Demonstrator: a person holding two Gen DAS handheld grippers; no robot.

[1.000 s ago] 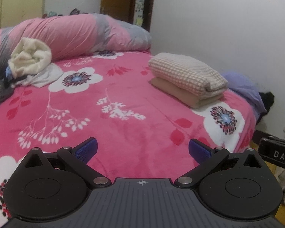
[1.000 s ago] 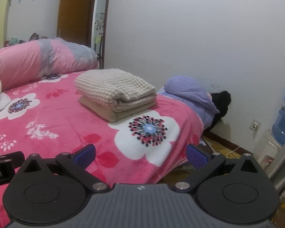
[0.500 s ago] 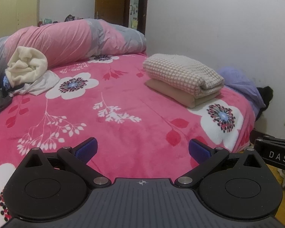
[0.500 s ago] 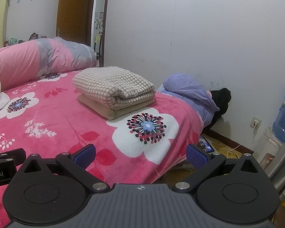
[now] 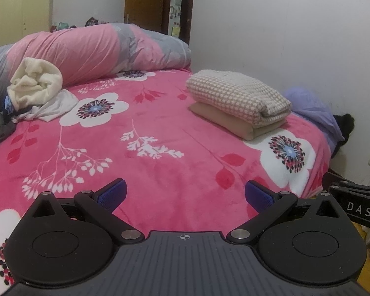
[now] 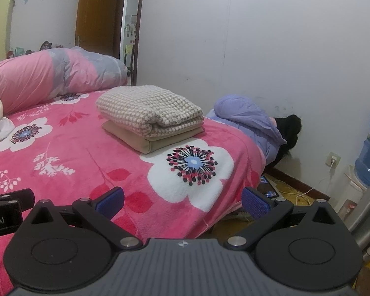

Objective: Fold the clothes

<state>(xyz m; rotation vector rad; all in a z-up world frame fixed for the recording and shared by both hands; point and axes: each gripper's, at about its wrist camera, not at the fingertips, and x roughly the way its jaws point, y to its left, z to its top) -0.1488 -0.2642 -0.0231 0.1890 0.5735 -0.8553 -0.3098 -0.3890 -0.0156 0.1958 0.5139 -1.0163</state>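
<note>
Hovering over bed (image 5: 160, 172) | left gripper (image 5: 185, 194) fingers spread | right gripper (image 6: 182, 199) fingers spread, empty

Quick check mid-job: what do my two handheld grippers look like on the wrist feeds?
Both match. The left gripper and right gripper each have a ribbed dark grey body with a small crosshair mark, two black round-lobed housings, black link arms with silver pivot pins, and blue textured fingers. No cables, hands or sleeves show.

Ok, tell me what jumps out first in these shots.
The pink floral blanket covers the whole bed. On it, near the wall side, sits a folded stack: a checked cloth on a tan one. At the far left lies an unfolded cream heap.
</note>
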